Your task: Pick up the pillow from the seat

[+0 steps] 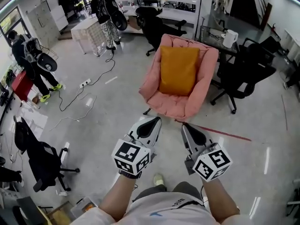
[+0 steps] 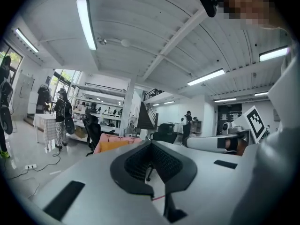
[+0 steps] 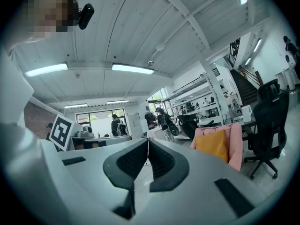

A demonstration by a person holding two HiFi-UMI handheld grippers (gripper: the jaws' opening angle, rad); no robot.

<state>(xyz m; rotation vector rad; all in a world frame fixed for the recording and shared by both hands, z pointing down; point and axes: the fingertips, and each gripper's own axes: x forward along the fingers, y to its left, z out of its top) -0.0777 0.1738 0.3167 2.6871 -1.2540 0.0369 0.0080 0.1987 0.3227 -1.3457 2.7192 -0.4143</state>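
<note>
You hold your left gripper (image 1: 152, 122) and right gripper (image 1: 188, 129) side by side above the floor (image 1: 108, 97), jaws pressed together on nothing, short of the chair (image 1: 152, 86), whose seat carries the pillow (image 1: 178, 70), propped against its back edge.

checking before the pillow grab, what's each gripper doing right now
left gripper: closed, holding nothing
right gripper: closed, holding nothing

Open workshop-lab — office chairs (image 1: 243, 74), shelving (image 3: 199, 97)
</note>
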